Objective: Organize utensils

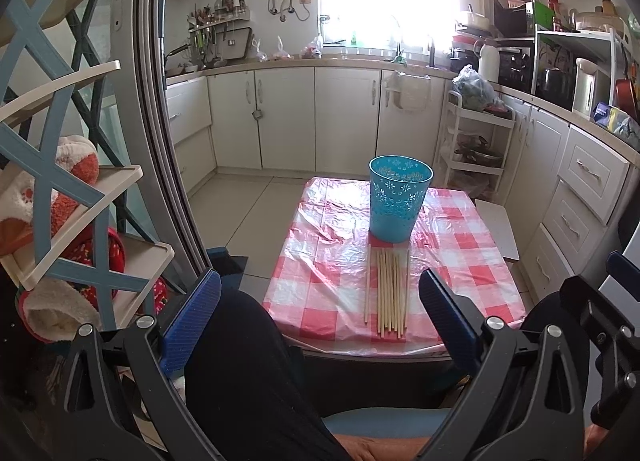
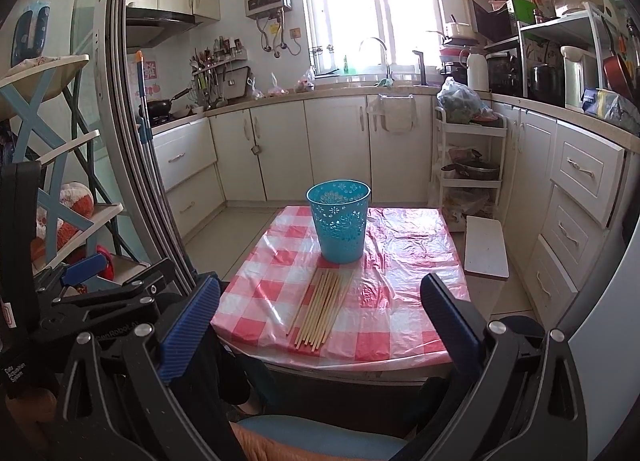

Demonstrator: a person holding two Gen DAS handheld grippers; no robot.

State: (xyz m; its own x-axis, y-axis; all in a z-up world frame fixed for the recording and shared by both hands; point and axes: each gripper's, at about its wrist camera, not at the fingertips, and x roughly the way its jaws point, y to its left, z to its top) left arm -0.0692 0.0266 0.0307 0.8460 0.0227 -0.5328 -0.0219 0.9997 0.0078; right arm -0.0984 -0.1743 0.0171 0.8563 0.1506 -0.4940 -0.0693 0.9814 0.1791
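Several wooden chopsticks (image 1: 387, 293) (image 2: 322, 311) lie side by side on the red-and-white checked table (image 1: 316, 261) (image 2: 400, 253), near its front edge. Just behind them stands a blue perforated plastic cup (image 1: 398, 199) (image 2: 339, 221), upright, with its inside hidden. My left gripper (image 1: 320, 293) is open, held back from the table over a person's dark-clothed lap. My right gripper (image 2: 320, 297) is also open, short of the table's front edge, with nothing between its fingers. The right gripper's body (image 1: 600, 313) shows at the right in the left wrist view.
A blue-and-cream shelf rack (image 1: 60, 181) with stuffed items stands at the left beside a sliding door frame (image 1: 160, 121). White cabinets (image 2: 340, 141) line the back and right. A white trolley (image 2: 468, 165) and a white board (image 2: 486, 247) stand right of the table.
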